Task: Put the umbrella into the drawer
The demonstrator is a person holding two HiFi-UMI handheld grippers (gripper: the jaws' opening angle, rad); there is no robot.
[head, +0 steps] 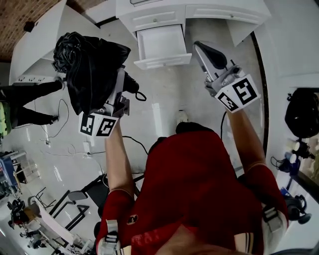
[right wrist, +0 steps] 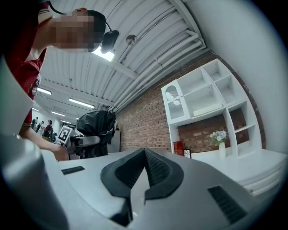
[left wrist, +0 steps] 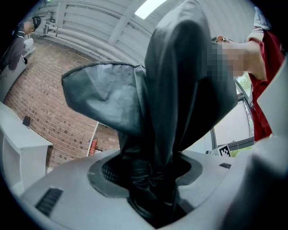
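A black umbrella [head: 89, 69], crumpled and folded, hangs in my left gripper [head: 113, 92], whose jaws are shut on its bunched fabric. In the left gripper view the umbrella [left wrist: 175, 103] rises out of the left gripper [left wrist: 150, 184] and fills the middle. The white drawer [head: 162, 47] stands pulled open, with nothing in it, in the white cabinet [head: 199, 12] ahead, between the two grippers. My right gripper [head: 203, 52] is raised to the right of the drawer. Its pads [right wrist: 155, 168] meet at the tips of the right gripper [right wrist: 144, 155] with nothing between them. The umbrella [right wrist: 95, 128] also shows far left there.
A white shelf unit [head: 37, 47] stands at the left, with a person in black [head: 27, 102] beside it. Cables [head: 60, 119] lie on the pale floor. A dark bag [head: 301, 112] sits at the right. A tall white shelf [right wrist: 211, 101] with flowers [right wrist: 219, 136] lines the brick wall.
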